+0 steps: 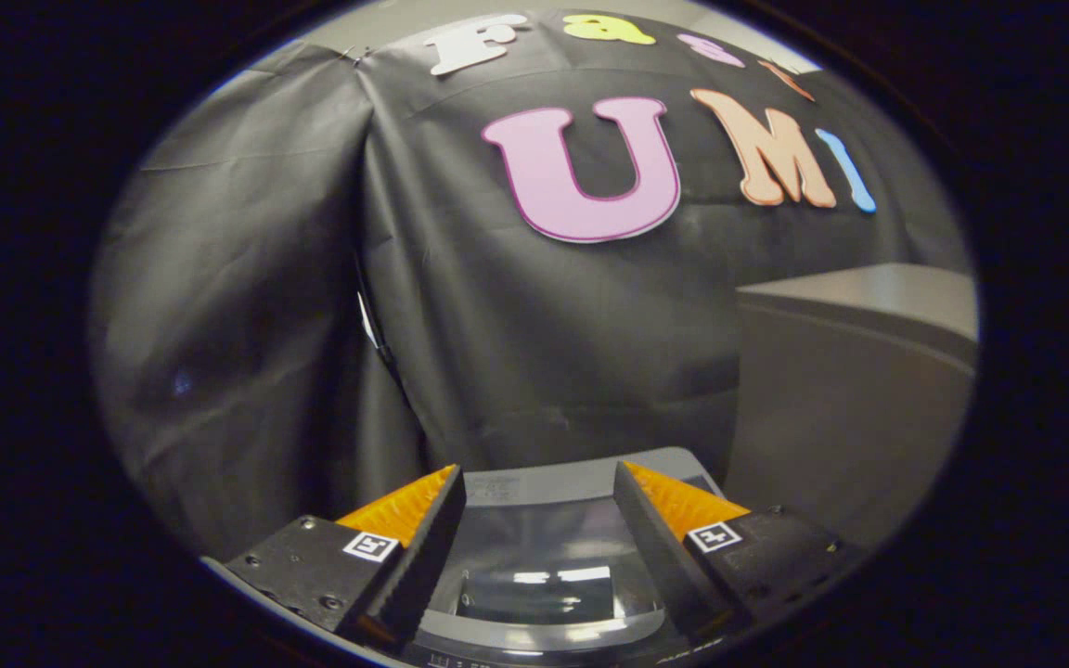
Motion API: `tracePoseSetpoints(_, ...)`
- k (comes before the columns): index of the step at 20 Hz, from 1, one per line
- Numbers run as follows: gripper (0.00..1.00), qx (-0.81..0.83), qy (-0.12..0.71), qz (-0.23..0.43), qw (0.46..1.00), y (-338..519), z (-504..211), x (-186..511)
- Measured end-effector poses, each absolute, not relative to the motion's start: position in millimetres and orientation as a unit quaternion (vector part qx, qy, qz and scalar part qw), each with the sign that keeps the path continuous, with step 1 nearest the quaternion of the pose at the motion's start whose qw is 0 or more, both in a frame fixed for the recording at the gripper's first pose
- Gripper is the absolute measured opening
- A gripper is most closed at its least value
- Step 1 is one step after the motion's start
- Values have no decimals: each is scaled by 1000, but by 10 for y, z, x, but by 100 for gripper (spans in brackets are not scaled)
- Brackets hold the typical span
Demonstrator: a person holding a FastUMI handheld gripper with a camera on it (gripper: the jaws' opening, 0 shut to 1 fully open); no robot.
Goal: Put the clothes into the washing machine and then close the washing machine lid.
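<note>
the grey washing machine with its clear, glossy lid [544, 566] sits just below and between the fingers, the lid lying flat and shut over the drum. the gripper [539, 520] has its fingers spread wide, holding nothing. a tall grey cabinet [850, 399] stands beside the machine, against the black cloth wall [312, 278].

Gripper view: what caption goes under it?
Open gripper above the washing machine's closed clear lid, grey cabinet beside.
</note>
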State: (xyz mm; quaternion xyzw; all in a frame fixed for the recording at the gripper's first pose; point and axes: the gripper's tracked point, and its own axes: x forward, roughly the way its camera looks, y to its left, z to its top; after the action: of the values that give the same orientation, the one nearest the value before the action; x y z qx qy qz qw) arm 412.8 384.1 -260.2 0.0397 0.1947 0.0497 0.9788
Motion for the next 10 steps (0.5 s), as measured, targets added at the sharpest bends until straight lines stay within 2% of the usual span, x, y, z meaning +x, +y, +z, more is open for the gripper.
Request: tracePoseSetpoints(10, 98, 2, 216, 51, 975, 3716, -2777, 3954)
